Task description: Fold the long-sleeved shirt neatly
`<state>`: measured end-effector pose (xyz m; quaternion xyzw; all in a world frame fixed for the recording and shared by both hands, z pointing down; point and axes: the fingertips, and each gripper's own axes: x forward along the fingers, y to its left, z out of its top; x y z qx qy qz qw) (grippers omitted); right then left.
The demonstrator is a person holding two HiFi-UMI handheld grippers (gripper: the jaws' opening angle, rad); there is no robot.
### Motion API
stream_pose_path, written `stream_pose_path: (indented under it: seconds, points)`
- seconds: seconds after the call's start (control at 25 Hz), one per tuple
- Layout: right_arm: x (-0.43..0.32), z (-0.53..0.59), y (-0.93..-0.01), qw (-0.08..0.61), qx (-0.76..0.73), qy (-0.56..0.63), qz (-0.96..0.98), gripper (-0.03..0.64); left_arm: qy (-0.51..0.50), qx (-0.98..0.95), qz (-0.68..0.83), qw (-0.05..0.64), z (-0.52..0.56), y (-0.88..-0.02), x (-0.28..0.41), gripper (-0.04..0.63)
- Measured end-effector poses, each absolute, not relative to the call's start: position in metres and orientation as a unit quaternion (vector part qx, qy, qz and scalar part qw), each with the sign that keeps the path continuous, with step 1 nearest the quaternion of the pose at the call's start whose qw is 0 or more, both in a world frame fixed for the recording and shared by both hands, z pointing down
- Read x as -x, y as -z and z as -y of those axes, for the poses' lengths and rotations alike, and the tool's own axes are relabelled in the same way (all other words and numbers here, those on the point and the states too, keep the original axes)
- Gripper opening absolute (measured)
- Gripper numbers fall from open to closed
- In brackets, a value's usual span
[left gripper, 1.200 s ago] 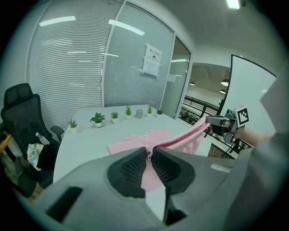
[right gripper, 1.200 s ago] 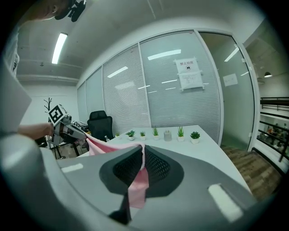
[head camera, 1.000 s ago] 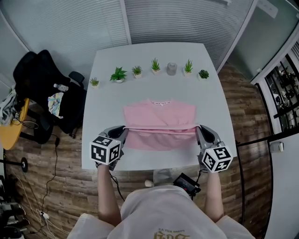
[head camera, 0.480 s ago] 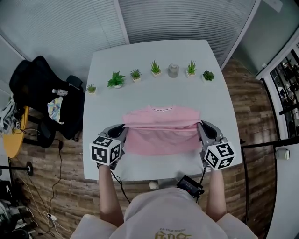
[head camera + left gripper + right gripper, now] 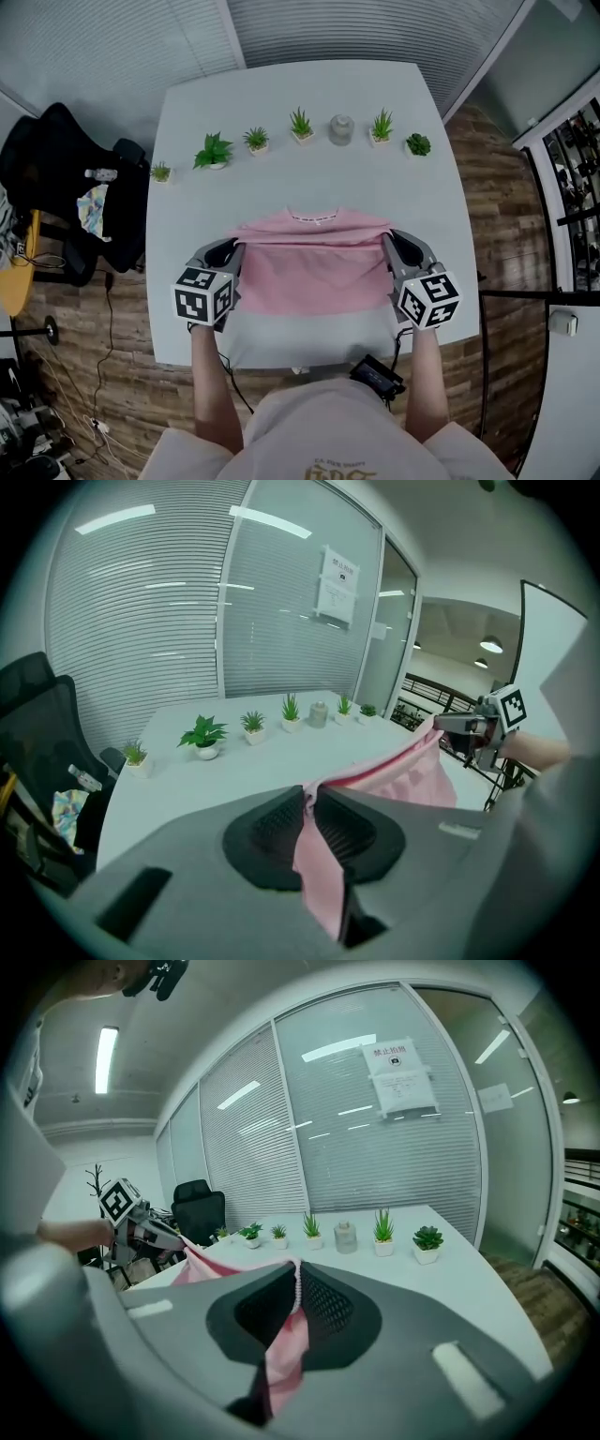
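We've got the left gripper [image 5: 228, 249] and right gripper [image 5: 388, 242] both clamped on the pink long-sleeved shirt [image 5: 314, 272], fabric stretched between them.

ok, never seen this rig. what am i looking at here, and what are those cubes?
No robot: a person holds a two-jaw gripper in each hand; the marker cubes are parts of them. The overhead picture comes from a camera on the person's head; the other two from cameras riding on each gripper, looking along its jaws. On the white table are a pink long-sleeved shirt, six small potted plants and a grey jar. The left gripper and right gripper are each shut on the shirt's edge, holding a fold stretched between them.
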<state>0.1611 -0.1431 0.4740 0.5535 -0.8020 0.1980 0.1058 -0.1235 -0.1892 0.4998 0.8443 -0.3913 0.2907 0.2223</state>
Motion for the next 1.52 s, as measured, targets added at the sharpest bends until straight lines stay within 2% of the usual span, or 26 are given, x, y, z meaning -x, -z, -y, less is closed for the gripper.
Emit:
stream_pose_path:
  seconds: [0.92, 1.12, 1.28, 1.52]
  points:
    - [-0.171, 0.211, -0.592, 0.185, -0.527, -0.274, 0.783, 0.026, -0.378, -0.794, 0.414, 0.234, 0.248, -0.611, 0.110, 0.049]
    - [-0.172, 0.217, -0.600, 0.191, -0.534, -0.276, 0.776, 0.060, -0.380, -0.783, 0.445, 0.209, 0.258, -0.610, 0.115, 0.079]
    - [-0.178, 0.215, -0.593, 0.181, -0.546, -0.276, 0.770, 0.071, -0.375, -0.784, 0.450, 0.204, 0.256, -0.604, 0.118, 0.164]
    - [-0.188, 0.198, -0.570, 0.167, -0.567, -0.261, 0.763, 0.069, -0.340, -0.797, 0.456, 0.205, 0.246, -0.581, 0.116, 0.149]
